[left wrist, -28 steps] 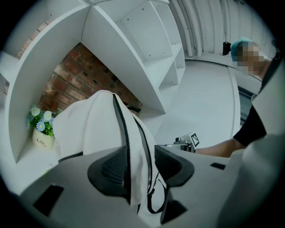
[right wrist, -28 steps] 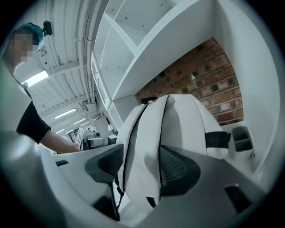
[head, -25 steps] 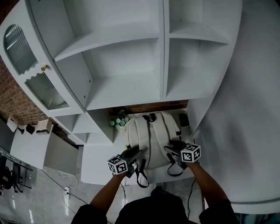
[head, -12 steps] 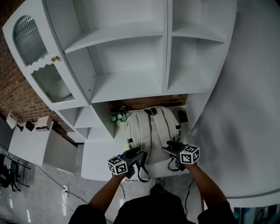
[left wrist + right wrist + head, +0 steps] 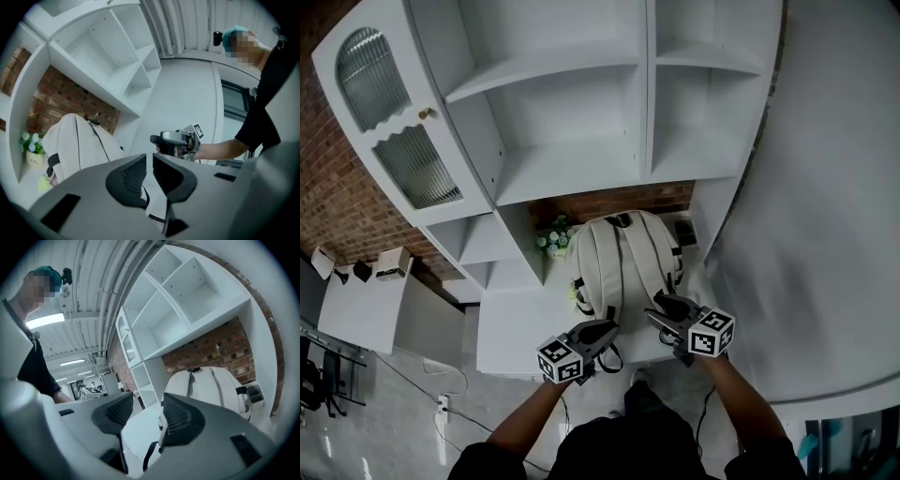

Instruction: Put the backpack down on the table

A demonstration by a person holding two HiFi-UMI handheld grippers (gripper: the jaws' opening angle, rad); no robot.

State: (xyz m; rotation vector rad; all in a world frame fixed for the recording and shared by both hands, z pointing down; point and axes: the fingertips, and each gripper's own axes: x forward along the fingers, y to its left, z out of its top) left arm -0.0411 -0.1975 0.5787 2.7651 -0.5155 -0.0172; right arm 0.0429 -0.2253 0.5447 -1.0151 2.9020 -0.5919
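White shelf unit [image 5: 572,122] in front of me, open compartments. Red brick wall [image 5: 609,202] shows behind its lower gap. On my left, a cabinet door [image 5: 394,122] with ribbed glass panes. Pale floor [image 5: 384,412] below, probably tile. Strip light [image 5: 44,320] lit on the ceiling.

Nothing here reads as a word or number. The small pot [image 5: 33,161] near the table's [image 5: 516,323] back edge carries faint lettering, too small to make out. The marker cubes [image 5: 560,361] show only black-and-white square patterns.
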